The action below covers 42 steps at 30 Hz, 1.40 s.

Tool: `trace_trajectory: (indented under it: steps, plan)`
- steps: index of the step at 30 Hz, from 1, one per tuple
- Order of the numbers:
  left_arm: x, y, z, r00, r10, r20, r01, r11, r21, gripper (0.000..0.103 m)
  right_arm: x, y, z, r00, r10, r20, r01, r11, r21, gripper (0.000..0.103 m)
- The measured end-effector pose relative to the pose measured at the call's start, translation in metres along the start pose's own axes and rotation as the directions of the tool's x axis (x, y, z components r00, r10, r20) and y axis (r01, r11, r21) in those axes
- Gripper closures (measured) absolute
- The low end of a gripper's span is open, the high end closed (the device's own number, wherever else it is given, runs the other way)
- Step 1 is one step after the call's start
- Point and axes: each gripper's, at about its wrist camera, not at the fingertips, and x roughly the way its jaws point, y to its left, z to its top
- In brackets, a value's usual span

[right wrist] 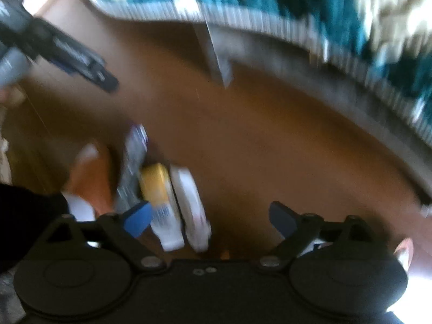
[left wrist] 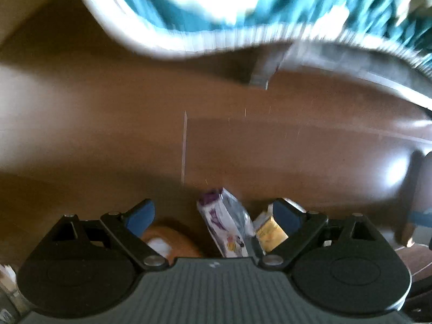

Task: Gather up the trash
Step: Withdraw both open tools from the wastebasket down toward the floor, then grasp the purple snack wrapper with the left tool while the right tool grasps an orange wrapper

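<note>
Left gripper (left wrist: 214,213): points down at the brown wooden floor (left wrist: 297,145); its blue-padded fingers (left wrist: 141,213) stand wide apart and press on nothing.
Between the left fingers: a white and purple wrapper (left wrist: 224,226) lies on the floor, tilted, with free space on either side; a yellow packet (left wrist: 270,230) lies just beside it, close against the other blue pad; an orange and white piece (left wrist: 167,240) lies by the first pad, partly hidden under the gripper body.
Right gripper (right wrist: 209,217): also points down at the floor; its fingers (right wrist: 139,218) are spread wide with only bare floor between the tips.
Trash in the right view: a blurred cluster lies on the floor around that near finger: a white oblong piece (right wrist: 191,202), the yellow packet (right wrist: 156,183), the wrapper (right wrist: 135,151) and the orange and white piece (right wrist: 94,172), side by side and touching or nearly so; blur hides exact edges.
Sleeve: a dark sleeve (right wrist: 24,216) shows at the view's edge.
Farther off: the left gripper (right wrist: 81,59) appears as a dark blurred bar above the floor.
Farthest: a teal and white bed cover (left wrist: 243,8) hangs over a grey bed frame (left wrist: 337,62), whose leg (left wrist: 264,70) stands on the floor.
</note>
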Motion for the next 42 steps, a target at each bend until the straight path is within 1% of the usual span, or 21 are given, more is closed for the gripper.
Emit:
trace_trajectory:
  steps: [3,5,9,11,12,15,17,19,21,23,24,25,27,29,30,32,33,34,36,40,42]
  plan:
    - [0.033,-0.003,-0.003,0.998,-0.011,-0.066,0.011,1.000,-0.002,0.008,0.036,-0.007,-0.021,0.994,-0.006,-0.108,0.008,1.000,0.018,0.013]
    - [0.055,-0.013,-0.004,0.996,-0.004,-0.090,0.005,1.000,0.015,0.008,0.055,-0.010,-0.033,0.987,-0.003,-0.161,0.005,1.000,0.012,0.014]
    - [0.088,-0.023,-0.009,0.991,0.021,-0.135,-0.017,0.999,0.032,0.008,0.084,-0.007,-0.054,0.972,-0.010,-0.236,-0.001,0.999,-0.048,0.014]
    - [0.101,-0.025,-0.011,0.987,0.032,-0.160,-0.028,0.999,0.025,0.008,0.097,-0.007,-0.060,0.963,-0.008,-0.269,-0.004,0.999,-0.045,0.014]
    - [0.105,-0.026,-0.012,0.985,0.035,-0.171,-0.032,0.999,0.020,0.008,0.103,-0.010,-0.062,0.957,0.000,-0.290,-0.008,1.000,-0.026,0.014]
    - [0.120,-0.023,-0.015,0.979,0.043,-0.198,-0.045,0.999,-0.007,0.009,0.120,-0.026,-0.066,0.941,0.053,-0.334,-0.020,0.995,0.100,0.014]
    - [0.130,-0.018,-0.013,0.976,0.047,-0.211,-0.053,0.998,-0.023,0.013,0.130,-0.037,-0.068,0.938,0.076,-0.337,-0.012,0.982,0.188,0.014]
    - [0.139,-0.013,-0.012,0.972,0.047,-0.228,-0.057,0.998,-0.039,0.025,0.137,-0.045,-0.068,0.937,0.099,-0.336,-0.009,0.966,0.259,0.014]
    - [0.145,-0.008,-0.012,0.969,0.047,-0.242,-0.063,0.996,-0.056,0.034,0.144,-0.048,-0.068,0.935,0.108,-0.339,-0.005,0.956,0.292,0.014]
    - [0.151,-0.004,-0.012,0.967,0.044,-0.251,-0.062,0.996,-0.064,0.034,0.148,-0.049,-0.067,0.934,0.112,-0.339,-0.004,0.953,0.304,0.017]
    - [0.153,-0.003,-0.012,0.966,0.038,-0.254,-0.056,0.996,-0.066,0.038,0.150,-0.049,-0.067,0.934,0.114,-0.339,-0.005,0.952,0.307,0.019]
    - [0.155,-0.003,-0.012,0.965,0.019,-0.262,-0.039,0.997,-0.071,0.050,0.152,-0.048,-0.067,0.933,0.111,-0.341,-0.002,0.953,0.304,0.022]
    - [0.157,-0.002,-0.013,0.961,0.008,-0.275,-0.030,0.997,-0.075,0.060,0.156,-0.047,-0.067,0.932,0.100,-0.348,0.006,0.956,0.292,0.030]
    - [0.161,-0.002,-0.012,0.962,0.013,-0.273,-0.028,0.998,-0.053,0.067,0.157,-0.046,-0.067,0.930,0.091,-0.356,0.013,0.961,0.278,0.043]
    - [0.161,-0.002,-0.012,0.962,0.014,-0.272,-0.027,0.999,-0.044,0.071,0.158,-0.045,-0.066,0.930,0.084,-0.358,0.016,0.963,0.268,0.046]
    - [0.160,-0.006,-0.012,0.964,0.009,-0.267,-0.019,0.999,-0.037,0.080,0.155,-0.046,-0.065,0.932,0.073,-0.356,0.021,0.967,0.255,0.062]
    - [0.159,-0.006,-0.012,0.965,0.001,-0.262,-0.011,0.999,-0.035,0.086,0.154,-0.046,-0.064,0.932,0.067,-0.355,0.027,0.968,0.251,0.067]
    - [0.158,-0.006,-0.011,0.966,-0.004,-0.258,-0.005,0.999,-0.034,0.088,0.154,-0.047,-0.063,0.933,0.063,-0.355,0.031,0.968,0.251,0.070]
    - [0.154,-0.005,-0.009,0.970,-0.007,-0.243,0.000,1.000,-0.027,0.091,0.148,-0.046,-0.060,0.937,0.054,-0.344,0.036,0.967,0.250,0.071]
    - [0.138,-0.001,-0.004,0.977,-0.028,-0.211,0.017,0.998,-0.054,0.092,0.137,-0.048,-0.058,0.948,0.033,-0.317,0.048,0.968,0.245,0.073]
    - [0.124,0.002,0.000,0.983,-0.028,-0.181,0.019,0.998,-0.053,0.092,0.130,-0.049,-0.055,0.952,0.015,-0.307,0.062,0.969,0.240,0.073]
